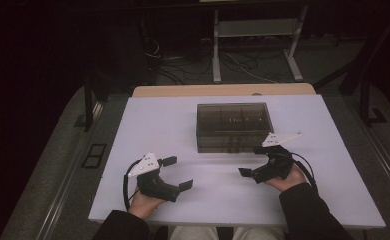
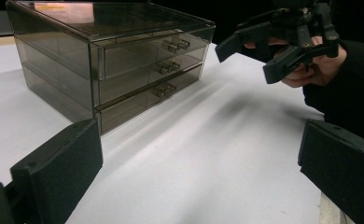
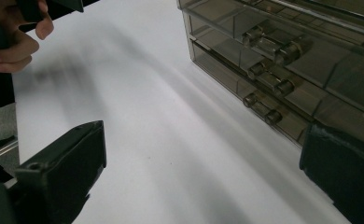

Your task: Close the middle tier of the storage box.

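**Smoked plastic drawer chest on a white table, both grippers empty**

Dark room; matte white table. At 12 o'clock, a glossy translucent three-drawer chest with small knobs: slippery, may skid if tugged. Left gripper at 7, right gripper at 5, jaws wide apart, holding nothing

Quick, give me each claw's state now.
Left claw: open, holding nothing.
Right claw: open, holding nothing, near the drawer box.
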`<move>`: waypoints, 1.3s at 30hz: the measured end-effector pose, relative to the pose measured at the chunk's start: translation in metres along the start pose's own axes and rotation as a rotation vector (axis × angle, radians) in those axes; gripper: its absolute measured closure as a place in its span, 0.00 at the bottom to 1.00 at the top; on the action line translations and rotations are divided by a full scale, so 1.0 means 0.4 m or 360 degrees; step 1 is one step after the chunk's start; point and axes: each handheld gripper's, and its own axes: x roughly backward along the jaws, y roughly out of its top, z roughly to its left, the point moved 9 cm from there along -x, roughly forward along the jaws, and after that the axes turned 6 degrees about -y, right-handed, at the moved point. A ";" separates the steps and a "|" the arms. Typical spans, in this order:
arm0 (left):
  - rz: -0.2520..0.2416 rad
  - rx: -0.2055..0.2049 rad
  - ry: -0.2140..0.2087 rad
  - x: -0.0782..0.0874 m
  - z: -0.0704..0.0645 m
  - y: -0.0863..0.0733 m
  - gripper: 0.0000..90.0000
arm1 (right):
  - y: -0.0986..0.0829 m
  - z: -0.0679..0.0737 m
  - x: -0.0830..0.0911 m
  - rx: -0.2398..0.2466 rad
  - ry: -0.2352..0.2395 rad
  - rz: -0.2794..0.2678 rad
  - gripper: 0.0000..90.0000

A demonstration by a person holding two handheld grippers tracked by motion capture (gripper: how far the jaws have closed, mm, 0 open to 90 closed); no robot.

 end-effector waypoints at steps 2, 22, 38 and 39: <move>0.0000 -0.0001 0.0003 0.001 0.001 0.000 0.00 | -0.004 0.000 0.009 0.0000 -0.0004 -0.0009 0.00; 0.0005 -0.0004 0.0004 0.000 0.002 0.000 0.00 | -0.039 -0.030 0.086 -0.0087 -0.0064 -0.0063 0.00; 0.0002 -0.0003 0.0009 0.001 0.003 0.001 0.00 | -0.063 -0.058 0.138 -0.0157 -0.0110 -0.0133 0.00; 0.0000 -0.0002 0.0009 0.001 0.003 0.001 0.00 | -0.064 -0.060 0.140 -0.0153 -0.0114 -0.0141 0.00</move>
